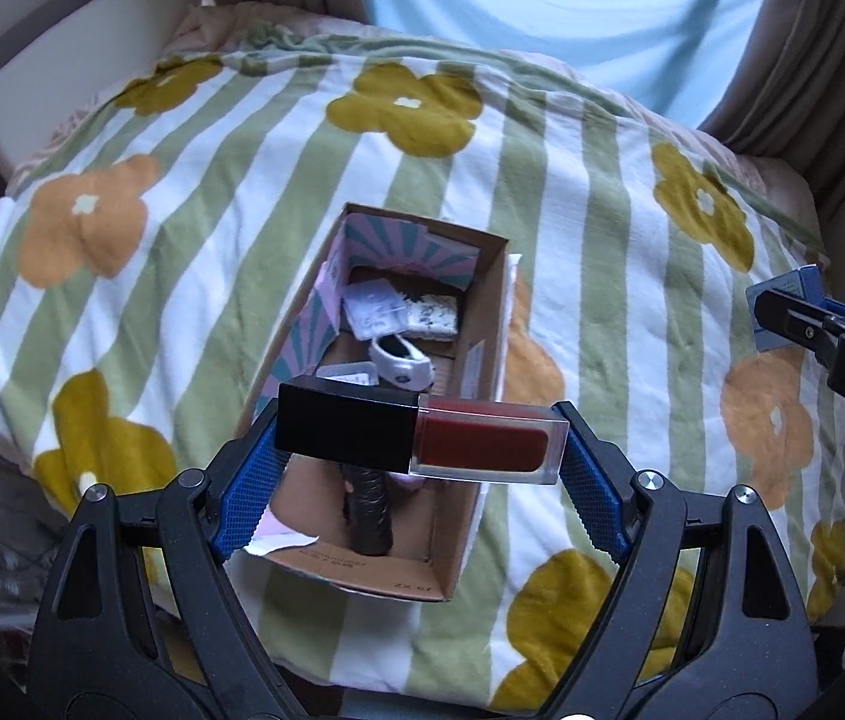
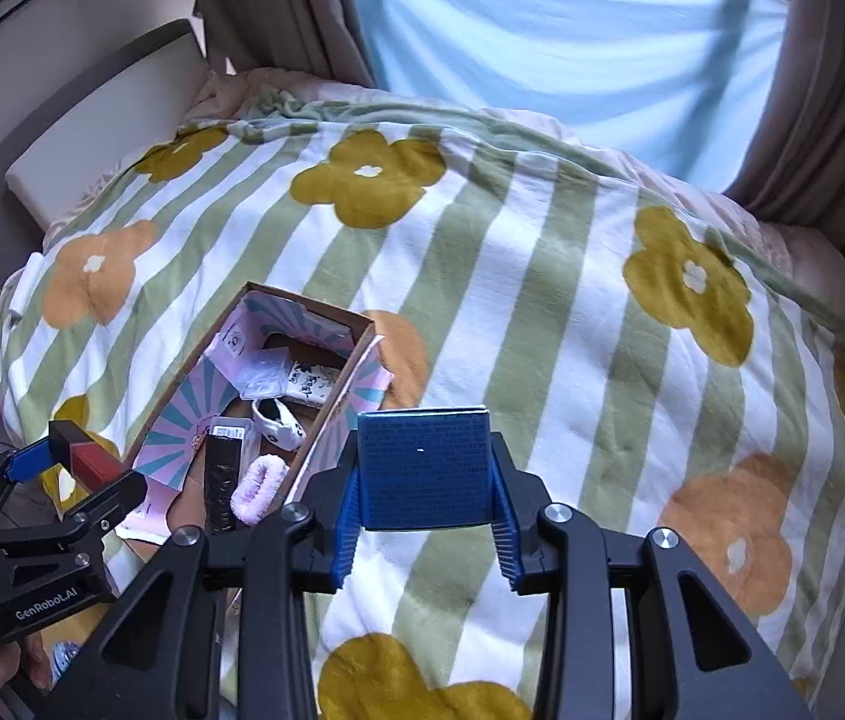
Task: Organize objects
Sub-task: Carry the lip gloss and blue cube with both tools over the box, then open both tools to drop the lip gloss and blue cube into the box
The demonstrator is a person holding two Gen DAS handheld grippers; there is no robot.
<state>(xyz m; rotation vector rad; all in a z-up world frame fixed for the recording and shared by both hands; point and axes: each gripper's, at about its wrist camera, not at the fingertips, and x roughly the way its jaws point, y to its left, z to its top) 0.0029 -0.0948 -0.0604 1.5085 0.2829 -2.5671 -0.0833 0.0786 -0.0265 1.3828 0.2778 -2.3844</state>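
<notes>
- Left wrist view: my left gripper point(image 1: 419, 450) is clenched end to end on a lip gloss tube point(image 1: 422, 441), black cap toward the left pad, dark red body toward the right. It hangs across the lower centre of the frame, over the near end of the open cardboard box point(image 1: 485, 312).
- In the box I see a white watch-like item point(image 1: 401, 363), a small clear packet point(image 1: 371, 309), a printed pouch point(image 1: 431, 312) and a dark textured stick point(image 1: 368, 510) near the bottom. The box lies on the striped flower blanket point(image 1: 182, 252).
- At the right edge my right gripper point(image 1: 782, 315) shows, gripping something blue.
- Right wrist view: my right gripper point(image 2: 425, 468) is clamped on a flat blue square case point(image 2: 425, 468), lower centre, held over the blanket point(image 2: 542, 300), just right of the box point(image 2: 335, 399).
- A pink fluffy hair tie point(image 2: 257, 486) lies at the box's near end beside the dark stick point(image 2: 224, 480). My left gripper point(image 2: 71, 462) sits at lower left with the gloss point(image 2: 89, 459).
- I judge the step as carrying 2 items to the box. Next: lower the gloss into a free gap and release, then bring the case left over the rim.
</notes>
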